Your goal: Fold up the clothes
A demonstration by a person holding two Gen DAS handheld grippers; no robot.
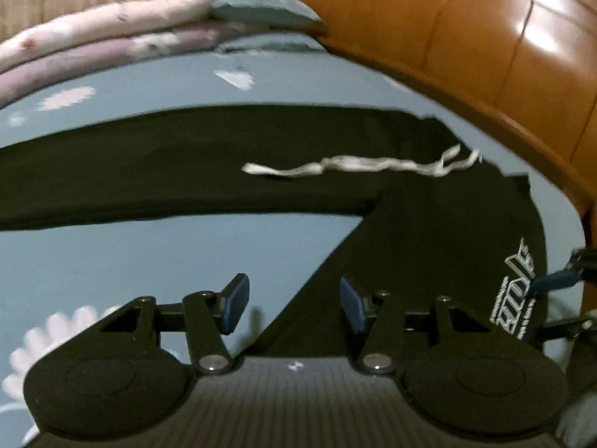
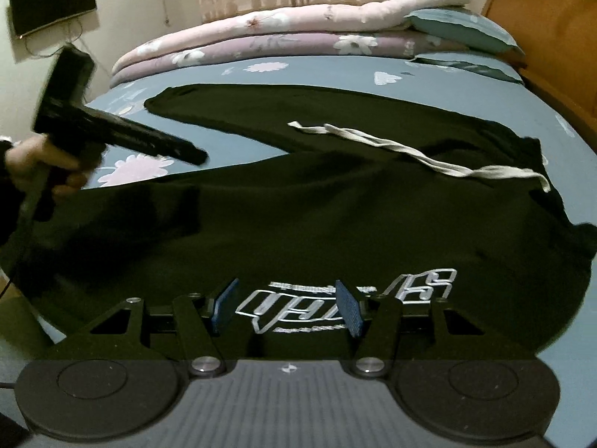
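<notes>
Black trousers (image 2: 298,216): matt knit cloth, with a raised silvery printed logo (image 2: 347,298) and an off-white woven drawstring (image 2: 421,155). Bed sheet (image 1: 149,246): smooth blue-grey cotton-like cloth with a pale flower print. Folded quilts (image 2: 261,33): soft, padded pink and mauve cloth. Headboard (image 1: 466,37): glossy varnished orange-brown wood. Left claw (image 1: 294,308) and right claw (image 2: 287,308): matt black plastic links, bright metal pivot pins, blue textured pads (image 2: 349,308).

black trousers (image 2: 298,216): 1 | drawstring (image 2: 429,156): 1 | folded quilts (image 2: 280,33): 2 | pillow (image 2: 462,28): 1 | grippers: 2
</notes>
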